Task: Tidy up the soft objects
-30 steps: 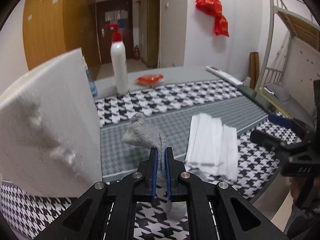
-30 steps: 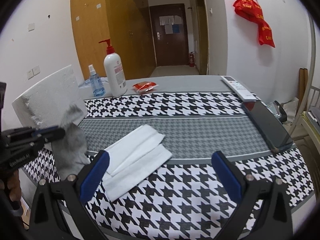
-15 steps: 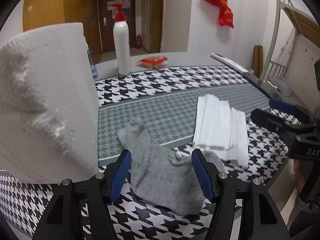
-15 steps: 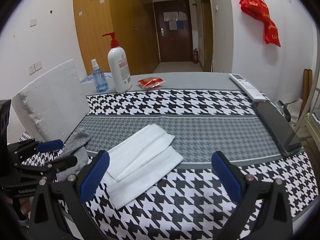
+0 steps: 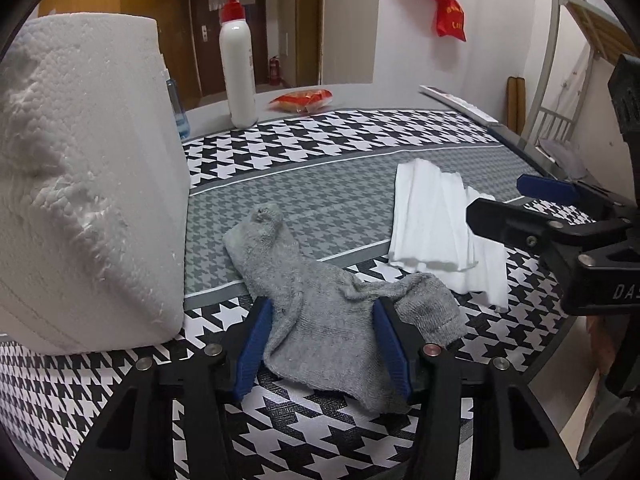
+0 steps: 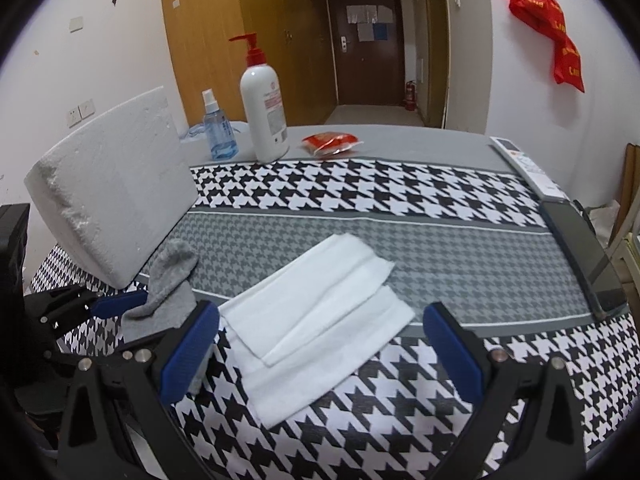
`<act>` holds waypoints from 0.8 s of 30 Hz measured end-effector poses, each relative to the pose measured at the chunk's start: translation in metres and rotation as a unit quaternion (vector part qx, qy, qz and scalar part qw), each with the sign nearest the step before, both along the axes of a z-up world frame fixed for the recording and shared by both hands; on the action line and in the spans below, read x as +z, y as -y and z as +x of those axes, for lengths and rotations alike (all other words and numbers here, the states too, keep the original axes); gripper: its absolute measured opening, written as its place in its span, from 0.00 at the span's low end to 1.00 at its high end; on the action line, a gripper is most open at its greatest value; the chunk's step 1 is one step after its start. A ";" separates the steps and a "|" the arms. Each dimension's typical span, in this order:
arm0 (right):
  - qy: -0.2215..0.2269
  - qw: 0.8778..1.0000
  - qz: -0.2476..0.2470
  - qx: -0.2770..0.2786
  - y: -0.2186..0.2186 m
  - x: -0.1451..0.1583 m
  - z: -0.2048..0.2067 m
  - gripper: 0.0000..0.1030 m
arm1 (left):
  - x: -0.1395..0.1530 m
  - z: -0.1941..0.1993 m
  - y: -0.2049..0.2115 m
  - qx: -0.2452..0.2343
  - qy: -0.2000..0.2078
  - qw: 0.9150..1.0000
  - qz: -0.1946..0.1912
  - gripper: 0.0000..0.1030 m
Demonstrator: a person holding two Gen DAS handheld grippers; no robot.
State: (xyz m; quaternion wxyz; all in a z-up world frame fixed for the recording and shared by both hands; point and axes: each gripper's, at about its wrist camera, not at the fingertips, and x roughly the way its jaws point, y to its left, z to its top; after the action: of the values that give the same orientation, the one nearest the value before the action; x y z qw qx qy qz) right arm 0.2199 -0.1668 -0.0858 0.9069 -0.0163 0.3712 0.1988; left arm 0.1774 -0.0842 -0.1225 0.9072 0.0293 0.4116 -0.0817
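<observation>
- We find the grey sock (image 5: 320, 304) lying loose on the houndstooth tablecloth (image 6: 400, 196), at the near left of the table, just beside the white foam block (image 5: 88, 184).
- The left gripper (image 5: 322, 344) stands with its jaws apart, one blue pad on each side of the sock's middle. We see no clamping; the fabric lies slack between them.
- The right gripper (image 6: 320, 344) also stands wide apart, holding nothing, poised above the near edge of the folded white cloth (image 6: 320, 320).
- The white cloth lies flat in overlapping layers to the right of the sock, close but, as far as we can tell, not touching it.
- Handling, in our judgement: the sock is light, limp knit with no stiffness. It will droop from any single grip and bunch where pinched. It is neither fragile nor slippery; the pads should hold it well.
- Its far end (image 5: 264, 216) lies flat on the grey band; its near right portion is humped and rumpled.
- We advise taking hold at an end, cuff or toe, if it is to be laid straight; a grip at the middle will fold it double.
- The white cloth is likewise light and soft; its layers may separate if lifted by one corner.
- The pump bottle (image 6: 264, 108), spray bottle (image 6: 218, 128) and red packet (image 6: 330, 142) stand at the far side, well apart from the work.
</observation>
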 end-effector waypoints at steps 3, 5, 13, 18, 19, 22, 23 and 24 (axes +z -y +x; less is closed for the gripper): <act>-0.004 1.000 -0.004 0.002 -0.003 -0.003 0.003 1.00 | 0.000 -0.001 -0.001 0.002 0.006 1.000 0.006 0.44; -0.008 1.000 -0.008 0.003 -0.005 -0.006 0.004 1.00 | 0.000 -0.001 -0.003 0.003 0.009 1.000 0.006 0.40; -0.026 0.999 -0.022 -0.002 -0.013 -0.018 0.011 1.00 | -0.001 0.001 -0.011 0.008 0.016 1.000 0.005 0.24; -0.032 0.999 -0.032 -0.016 -0.015 -0.019 0.014 1.00 | 0.000 0.001 -0.013 0.011 0.015 1.000 -0.005 0.22; -0.034 0.999 -0.033 -0.018 -0.016 -0.019 0.015 1.00 | 0.000 0.001 -0.013 0.011 0.015 1.000 -0.003 0.21; -0.035 0.998 -0.043 -0.021 -0.019 -0.020 0.015 1.00 | 0.000 -0.001 -0.013 0.015 0.016 1.000 0.000 0.20; -0.038 0.998 -0.045 -0.021 -0.021 -0.022 0.015 1.00 | 0.000 -0.001 -0.012 0.015 0.017 1.000 0.001 0.20; -0.040 0.998 -0.046 -0.023 -0.022 -0.023 0.016 1.00 | 0.000 -0.001 -0.011 0.015 0.017 1.000 0.004 0.20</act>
State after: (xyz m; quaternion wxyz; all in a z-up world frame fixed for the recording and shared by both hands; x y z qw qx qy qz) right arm 0.2356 -0.1443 -0.1084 0.8940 -0.0417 0.4163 0.1605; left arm 0.1767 -0.0728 -0.1221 0.9151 0.0278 0.3968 -0.0657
